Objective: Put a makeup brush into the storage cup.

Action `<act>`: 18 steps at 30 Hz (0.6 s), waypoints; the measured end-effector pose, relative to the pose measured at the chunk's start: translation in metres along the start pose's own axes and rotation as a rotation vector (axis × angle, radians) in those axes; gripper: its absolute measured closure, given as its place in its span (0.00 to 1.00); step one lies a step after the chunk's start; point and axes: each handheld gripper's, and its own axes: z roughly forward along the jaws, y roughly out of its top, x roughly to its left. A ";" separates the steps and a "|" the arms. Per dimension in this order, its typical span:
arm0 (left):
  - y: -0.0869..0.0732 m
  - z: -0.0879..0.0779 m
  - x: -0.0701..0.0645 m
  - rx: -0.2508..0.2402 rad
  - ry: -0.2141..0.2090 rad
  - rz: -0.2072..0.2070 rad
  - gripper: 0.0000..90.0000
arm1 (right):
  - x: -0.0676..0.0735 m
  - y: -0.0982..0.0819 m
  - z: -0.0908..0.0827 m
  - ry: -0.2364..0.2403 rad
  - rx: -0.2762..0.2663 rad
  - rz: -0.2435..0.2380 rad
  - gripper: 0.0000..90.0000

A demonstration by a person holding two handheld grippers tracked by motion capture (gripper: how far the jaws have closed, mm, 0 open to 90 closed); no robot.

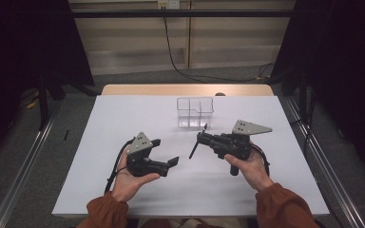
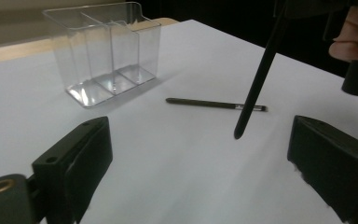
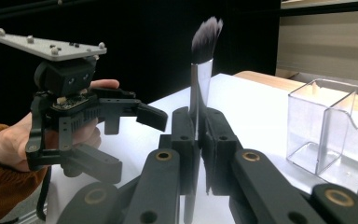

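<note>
Right gripper [image 1: 200, 138], fingers clamped together on the makeup brush [image 3: 200, 70]; the brush stands near upright between them, dark bristles uppermost in the right gripper view, its thin black handle [image 2: 256, 79] slanting down toward the white tabletop [image 1: 123, 114], tip just above the surface as far as can be told. Left gripper [image 1: 166, 152], fingers spread wide and holding nothing, resting in the person's upturned left hand [image 1: 128, 178]; no thing lies between them. Clear plastic organiser [image 1: 195, 112], divided into compartments, stands beyond both grippers near the far edge, compartments bare; nothing blocks the way from the brush to it. A slim dark pencil-like stick [image 2: 214, 104] lies flat on the tabletop between the organiser and the brush handle, apart from both.
</note>
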 end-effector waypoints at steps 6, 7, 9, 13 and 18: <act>-0.001 -0.006 0.003 0.026 0.051 0.021 0.04 | -0.004 0.002 -0.004 -0.010 -0.002 -0.004 0.93; -0.001 -0.007 0.003 0.026 0.063 0.025 0.04 | -0.004 0.002 -0.004 -0.013 -0.004 -0.002 0.93; -0.002 -0.010 0.003 0.025 0.066 0.024 0.03 | -0.006 0.003 -0.004 -0.016 -0.007 -0.006 0.93; -0.005 -0.018 0.008 0.003 0.081 0.021 0.03 | -0.008 0.006 -0.005 -0.023 -0.013 -0.007 0.93; -0.011 -0.028 0.016 -0.029 0.118 0.013 0.03 | -0.010 0.010 -0.003 -0.029 -0.018 -0.011 0.93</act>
